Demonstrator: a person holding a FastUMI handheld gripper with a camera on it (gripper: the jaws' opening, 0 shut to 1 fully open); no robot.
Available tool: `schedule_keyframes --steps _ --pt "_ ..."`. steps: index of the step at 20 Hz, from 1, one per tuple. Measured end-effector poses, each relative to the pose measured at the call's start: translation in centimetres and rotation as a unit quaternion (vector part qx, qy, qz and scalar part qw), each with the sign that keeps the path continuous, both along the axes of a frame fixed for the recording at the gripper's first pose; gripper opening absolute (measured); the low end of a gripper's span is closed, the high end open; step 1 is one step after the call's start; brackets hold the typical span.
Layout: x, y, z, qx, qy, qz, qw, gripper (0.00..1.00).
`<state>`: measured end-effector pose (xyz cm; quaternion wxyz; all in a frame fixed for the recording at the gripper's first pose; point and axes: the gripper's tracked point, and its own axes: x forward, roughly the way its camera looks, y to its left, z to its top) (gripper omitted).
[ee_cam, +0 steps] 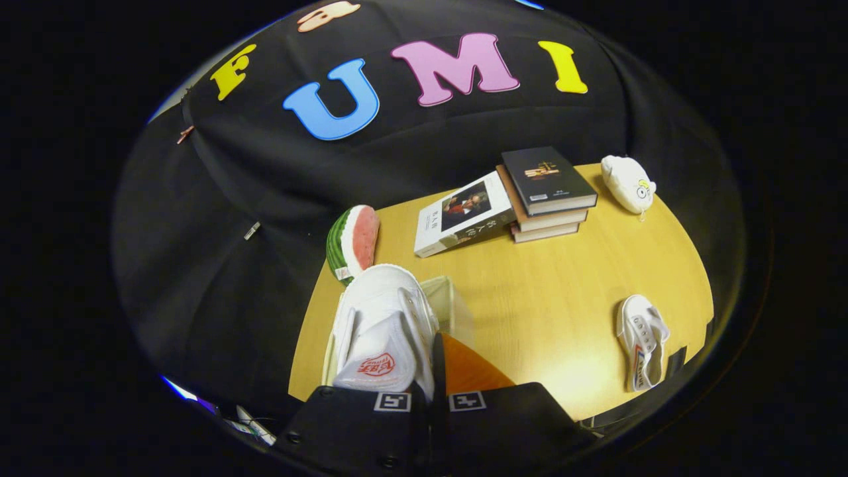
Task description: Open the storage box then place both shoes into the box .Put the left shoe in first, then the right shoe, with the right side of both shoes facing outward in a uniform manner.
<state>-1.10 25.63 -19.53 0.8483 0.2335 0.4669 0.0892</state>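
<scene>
While the gripper (pixel 429 387) hangs above the near edge of a wooden table (pixel 563 291), its two fingers stand drawn close together, pinching the side wall of a white canvas shoe (pixel 384 324) whose tongue carries a red emblem. That shoe points away from the fingers, its toe toward a plush watermelon slice (pixel 352 242) propped at the table's far left edge. Just right of the held shoe, and partly hidden by it, sits a clear storage box (pixel 454 305); an orange panel (pixel 470 368) shows next to it, close in front of the fingers, though whether it belongs to the box cannot be told. Whether the shoe is already inside the box or merely above it cannot be told either. The second white shoe (pixel 641 341) lies well apart on the table's right side, on its own, sole down. Beyond, a stack of books (pixel 546 192) rests near the back of the table, with another book (pixel 464 213) leaning against the stack's left side. A small white plush toy (pixel 628 183) sits at the far right corner.
</scene>
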Motion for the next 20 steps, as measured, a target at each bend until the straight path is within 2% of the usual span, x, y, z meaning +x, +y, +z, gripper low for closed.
schedule_keyframes --steps 6,8,12,15,16,18,20 --pt "0.1 5.8 -3.2 -0.016 0.080 -0.014 0.997 0.06" --pt "0.5 6.7 -4.1 -0.026 0.089 -0.014 0.996 0.06" --pt "1.3 7.5 -5.8 -0.046 0.094 -0.041 0.994 0.06" --pt "1.8 8.3 -6.6 -0.043 0.095 -0.062 0.993 0.09" --pt "1.8 9.1 -6.7 -0.035 0.095 -0.057 0.993 0.09" --pt "1.0 11.2 -7.1 -0.009 0.107 -0.032 0.994 0.17" --pt "0.6 11.9 -7.4 0.010 0.114 -0.018 0.993 0.32"
